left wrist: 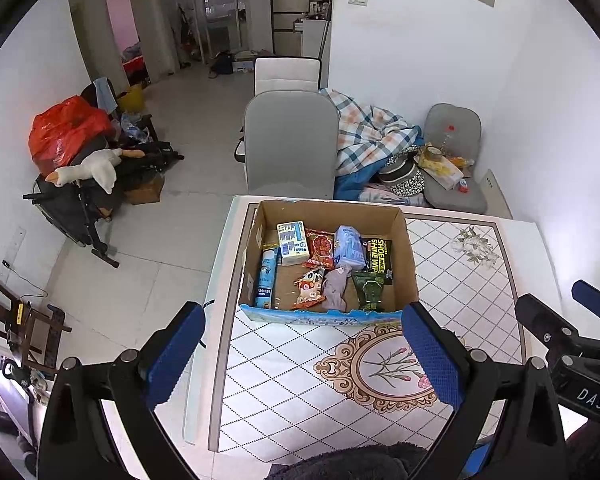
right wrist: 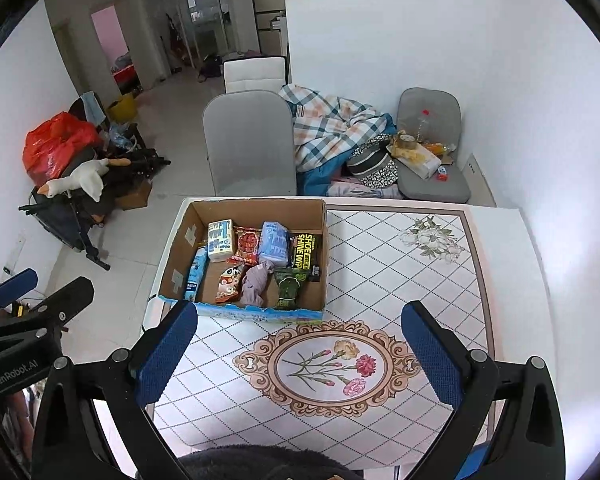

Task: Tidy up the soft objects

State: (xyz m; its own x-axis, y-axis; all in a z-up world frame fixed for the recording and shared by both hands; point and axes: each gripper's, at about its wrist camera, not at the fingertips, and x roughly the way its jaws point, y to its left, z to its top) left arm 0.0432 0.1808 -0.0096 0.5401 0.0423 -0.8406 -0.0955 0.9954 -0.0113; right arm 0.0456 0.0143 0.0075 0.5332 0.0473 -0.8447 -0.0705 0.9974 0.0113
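both grippers, left gripper (left wrist: pixel 304 356) & right gripper (right wrist: pixel 300 356), hang wide open w/ nothing in them over the table (right wrist: pixel 440 280), & the soft packs sit in the cardboard box (left wrist: pixel 406 256) just past the fingers, e.g. the purple cloth (left wrist: pixel 335 286) near the front.

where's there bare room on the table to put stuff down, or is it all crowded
Most of the table is bare: the whole stretch right of the cardboard box out to the wall, and the near part around the oval flower medallion. The box's back row is packed with packets; its only bare floor is a small patch front left, between the blue spray can and the orange snack packet.
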